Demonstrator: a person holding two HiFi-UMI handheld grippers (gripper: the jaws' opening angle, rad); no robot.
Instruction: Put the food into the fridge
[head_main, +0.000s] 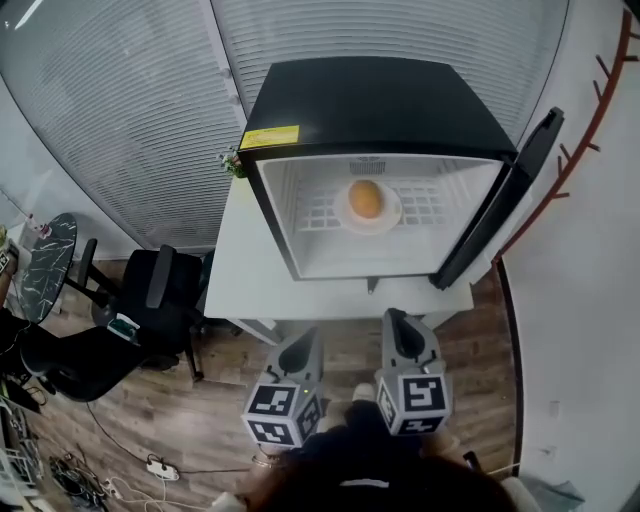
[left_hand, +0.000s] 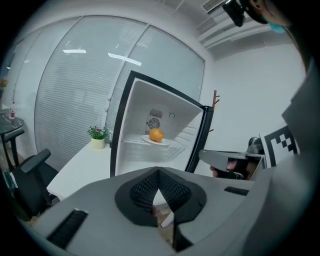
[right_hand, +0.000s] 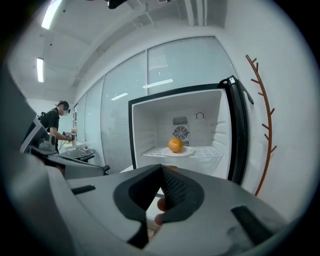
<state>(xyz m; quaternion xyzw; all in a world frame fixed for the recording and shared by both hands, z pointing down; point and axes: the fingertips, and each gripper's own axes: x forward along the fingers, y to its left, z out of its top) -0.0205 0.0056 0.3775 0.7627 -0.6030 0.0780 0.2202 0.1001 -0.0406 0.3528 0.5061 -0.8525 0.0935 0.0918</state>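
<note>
On the white table (head_main: 235, 275) in front of you stands the black fridge (head_main: 370, 95), its door (head_main: 500, 205) swung wide to your right and its white inside open to view. A wire shelf (head_main: 312, 212) runs across the compartment.

Your left gripper (head_main: 305, 338) and right gripper (head_main: 398, 322) hang side by side, well back from the table edge and pointing toward the opening. Each has its jaws pressed together with nothing between them.

Toward the middle of the shelf sits a white plate (head_main: 388, 218), and on it rests the food, an orange (head_main: 365, 198). So the food looks to be in place already, with only the door left to deal with.

Should you need to shift it, move the plate and fruit as one. The plate is probably stiff, smooth and breakable, so pinch its near rim firmly and keep it level. The orange is likely light and firm with a slightly giving peel, but being round it will roll off at any tilt. If you take it alone, close on its widest part, gently enough not to bruise it.
</note>
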